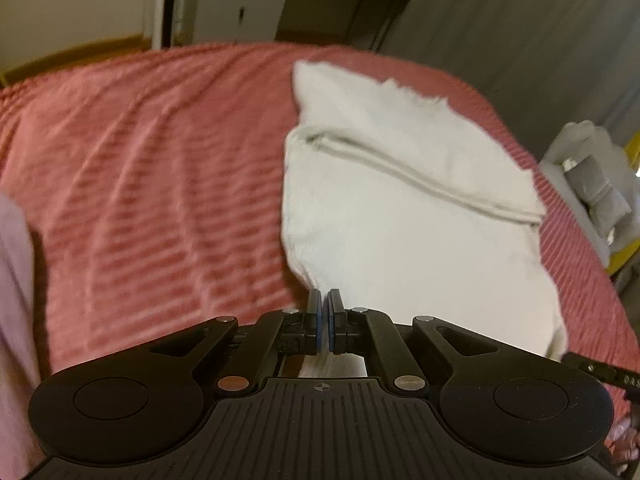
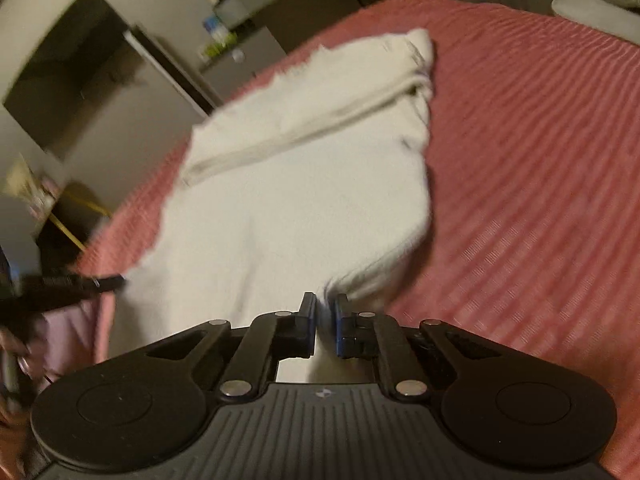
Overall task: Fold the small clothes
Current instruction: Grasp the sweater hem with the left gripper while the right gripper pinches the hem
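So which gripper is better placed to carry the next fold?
Neither clearly: the left gripper and right gripper are each shut on a near corner of the white cloth. Probably both lift together.

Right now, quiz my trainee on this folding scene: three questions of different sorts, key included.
1. True or false: both grippers are shut on the white cloth.
2. What does the cloth lie on? A) wooden table B) pink ribbed bedspread C) grey carpet
3. Fill in: a folded ____ runs across the far part of the cloth.

Key
1. True: left gripper and right gripper each pinch a near corner.
2. B, the bedspread.
3. Band, or hem.
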Demonstrator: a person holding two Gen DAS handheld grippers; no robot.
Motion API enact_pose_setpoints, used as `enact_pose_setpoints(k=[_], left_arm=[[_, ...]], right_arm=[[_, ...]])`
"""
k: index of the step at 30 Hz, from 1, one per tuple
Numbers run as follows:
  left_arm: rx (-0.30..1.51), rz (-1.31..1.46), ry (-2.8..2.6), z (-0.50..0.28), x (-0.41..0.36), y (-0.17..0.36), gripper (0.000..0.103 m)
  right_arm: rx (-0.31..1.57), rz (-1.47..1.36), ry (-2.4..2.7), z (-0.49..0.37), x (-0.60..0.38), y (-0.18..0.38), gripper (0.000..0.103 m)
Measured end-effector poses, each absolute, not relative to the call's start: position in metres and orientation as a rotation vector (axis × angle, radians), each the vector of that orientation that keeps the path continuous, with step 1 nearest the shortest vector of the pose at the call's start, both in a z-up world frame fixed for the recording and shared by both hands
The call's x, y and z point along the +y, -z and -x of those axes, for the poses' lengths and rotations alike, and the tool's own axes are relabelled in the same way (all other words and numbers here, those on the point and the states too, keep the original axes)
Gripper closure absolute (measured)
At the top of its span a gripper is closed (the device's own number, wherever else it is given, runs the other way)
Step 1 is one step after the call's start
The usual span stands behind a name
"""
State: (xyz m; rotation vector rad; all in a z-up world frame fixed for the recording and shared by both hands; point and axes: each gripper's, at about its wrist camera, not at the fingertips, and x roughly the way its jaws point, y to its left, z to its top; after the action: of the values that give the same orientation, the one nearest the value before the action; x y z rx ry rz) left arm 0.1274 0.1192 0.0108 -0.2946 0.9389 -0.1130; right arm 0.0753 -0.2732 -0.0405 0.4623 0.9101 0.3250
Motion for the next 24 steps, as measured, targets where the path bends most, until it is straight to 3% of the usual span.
enact_pose_setpoints(k=[7, 12, 18, 20, 24], left_arm=[[0.885, 0.329, 0.113, -0.153, 0.126, -0.024, 0.099], [0.874, 0.328, 0.125, -0.166, 0.124, -0.021, 0.099], [0.911, 0.270, 0.149, -0.163, 0.114, 0.003, 0.098], [0.942, 0.236, 0.146, -0.159, 0.111, 0.012, 0.096], [0.980, 0.272, 0.130, -0.149, 0.123, 0.023, 0.081]], right_arm=[[0.844, -0.485, -0.303, -0.106, -0.263, 0.024, 0.097], [0.899, -0.397, -0.275, -0.103, -0.258, 0.026, 0.095], [0.992, -0.381, -0.259, -0.087, -0.256, 0.046, 0.085], [1.008, -0.400, -0.272, -0.086, -0.253, 0.051, 0.076], [1.021, -0.381, -0.262, -0.084, -0.245, 0.050, 0.070]])
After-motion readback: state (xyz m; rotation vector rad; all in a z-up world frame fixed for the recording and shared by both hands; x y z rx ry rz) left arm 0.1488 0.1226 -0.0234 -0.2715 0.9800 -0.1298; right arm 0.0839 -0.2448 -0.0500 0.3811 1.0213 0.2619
